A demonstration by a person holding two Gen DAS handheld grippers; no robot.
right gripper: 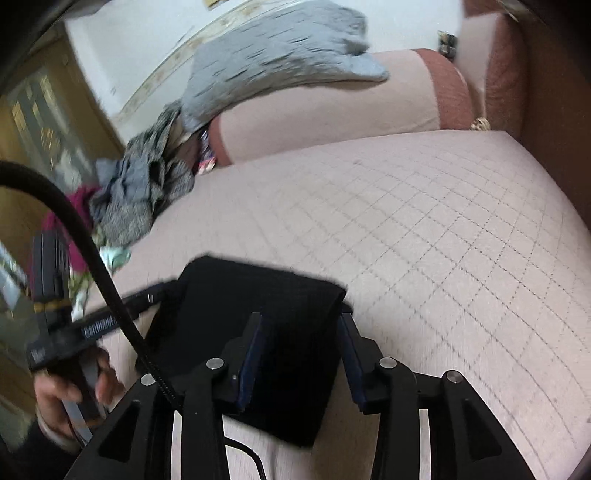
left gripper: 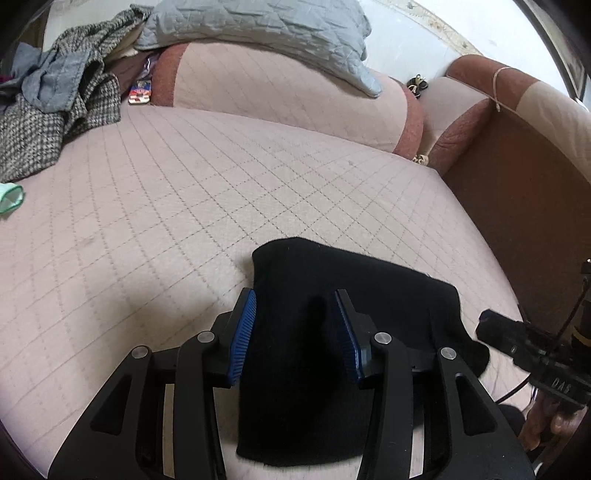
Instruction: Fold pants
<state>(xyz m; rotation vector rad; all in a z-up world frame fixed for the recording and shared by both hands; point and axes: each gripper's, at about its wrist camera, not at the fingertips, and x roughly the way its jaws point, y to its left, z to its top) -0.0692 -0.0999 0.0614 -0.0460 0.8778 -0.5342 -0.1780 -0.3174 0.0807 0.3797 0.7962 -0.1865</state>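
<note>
The black pants (left gripper: 354, 295) lie folded into a compact rectangle on the pink quilted sofa seat (left gripper: 184, 206). My left gripper (left gripper: 295, 306) is open, its blue pads (left gripper: 243, 325) straddling the near left part of the bundle. In the right wrist view the same pants (right gripper: 258, 306) lie under my right gripper (right gripper: 301, 328), which is open with its fingers on either side of the bundle's right part. The right gripper's black body shows at the right edge of the left wrist view (left gripper: 517, 339). The left gripper's body shows in the right wrist view (right gripper: 99, 325).
A heap of checked and grey clothes (left gripper: 62, 107) lies at the seat's far left, with a mint-green item (left gripper: 11, 197) beside it. A grey quilted blanket (left gripper: 266, 29) drapes over the backrest (left gripper: 277, 96). A brown armrest (left gripper: 517, 206) bounds the right. A black cable (right gripper: 92, 251) crosses the right wrist view.
</note>
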